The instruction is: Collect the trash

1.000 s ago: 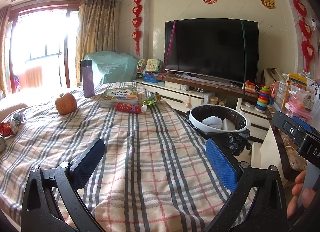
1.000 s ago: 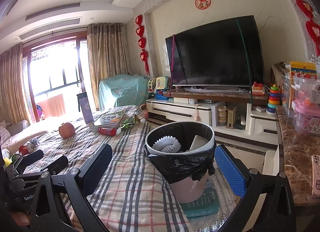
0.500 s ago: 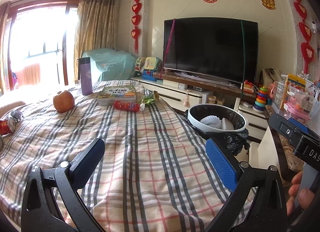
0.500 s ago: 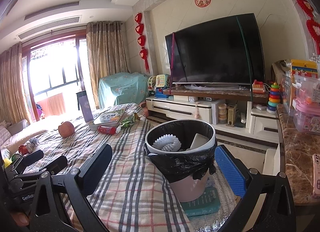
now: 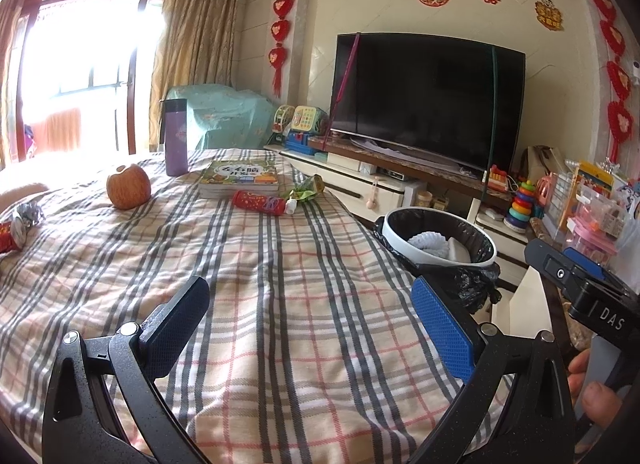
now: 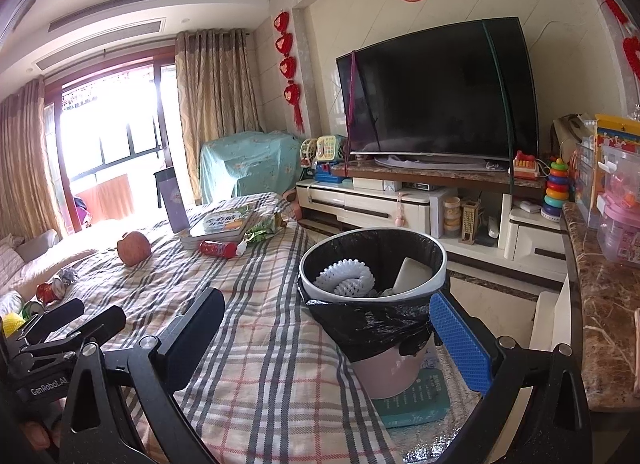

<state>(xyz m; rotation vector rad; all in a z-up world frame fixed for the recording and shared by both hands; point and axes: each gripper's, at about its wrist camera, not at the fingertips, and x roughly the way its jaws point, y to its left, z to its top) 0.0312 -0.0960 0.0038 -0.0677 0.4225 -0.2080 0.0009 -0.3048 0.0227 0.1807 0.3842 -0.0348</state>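
Observation:
A bin with a black liner (image 6: 374,264) stands on the floor at the right edge of the plaid-covered table (image 5: 280,304); it holds white foam netting and a white piece. It also shows in the left wrist view (image 5: 438,238). On the far side of the table lie a red tube wrapper (image 5: 260,201) and a green wrapper (image 5: 306,189). A crumpled red and silver wrapper (image 5: 18,223) lies at the left edge. My left gripper (image 5: 308,320) is open and empty over the near cloth. My right gripper (image 6: 324,338) is open and empty in front of the bin.
An apple (image 5: 128,185), a purple flask (image 5: 176,137) and a book (image 5: 240,177) are on the far part of the table. A TV (image 5: 428,99) on a low cabinet stands behind. A marble counter (image 6: 604,312) with toys runs along the right.
The left wrist view has shifted a little to the right and nearer the far items. The right gripper has barely moved. Both stay open and empty.

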